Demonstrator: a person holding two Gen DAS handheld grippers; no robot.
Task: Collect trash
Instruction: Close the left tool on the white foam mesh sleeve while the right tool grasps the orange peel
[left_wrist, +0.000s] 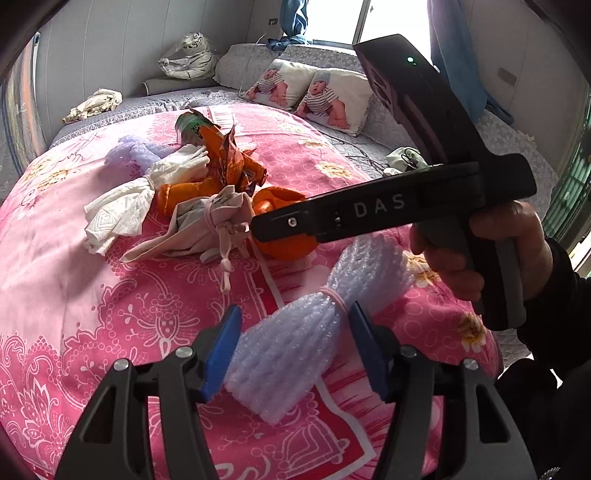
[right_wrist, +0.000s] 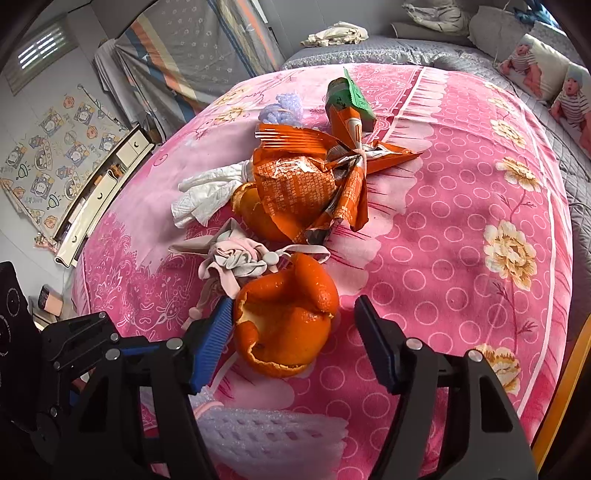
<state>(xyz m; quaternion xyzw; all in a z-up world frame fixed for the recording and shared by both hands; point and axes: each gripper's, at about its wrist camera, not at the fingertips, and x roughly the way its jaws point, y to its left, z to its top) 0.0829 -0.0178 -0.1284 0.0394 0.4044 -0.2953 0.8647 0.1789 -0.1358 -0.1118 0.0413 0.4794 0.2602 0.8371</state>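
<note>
Pink floral bedspread (left_wrist: 92, 280) covers the bed, and the trash lies scattered over its middle. Nearest the left gripper (left_wrist: 291, 343) is a pale lilac foam net bundle tied at its waist with a pink rubber band (left_wrist: 295, 343); it lies between the blue pads, the right pad at the band and the left pad just beside the foam, but whether they press on it cannot be told. The right gripper (right_wrist: 293, 332), held in a hand (left_wrist: 480, 251) with a dark sleeve, stands with its jaws apart around a curled orange peel (right_wrist: 284, 325); the left pad touches or nearly touches the peel's edge, while the right pad is clear of it. Just beyond the peel lies a knotted grey-pink cloth pouch with a drawstring (right_wrist: 236, 262), then a second orange peel (right_wrist: 258, 214) under a crumpled orange foil snack wrapper (right_wrist: 306, 177). A white crumpled paper tissue (right_wrist: 207, 195) lies to the wrapper's left, a green-and-orange drink carton (right_wrist: 347, 103) behind it, and another lilac foam net (right_wrist: 280, 107) beside the carton. Two printed pillows (left_wrist: 314, 96) rest at the bed's far side.
</note>
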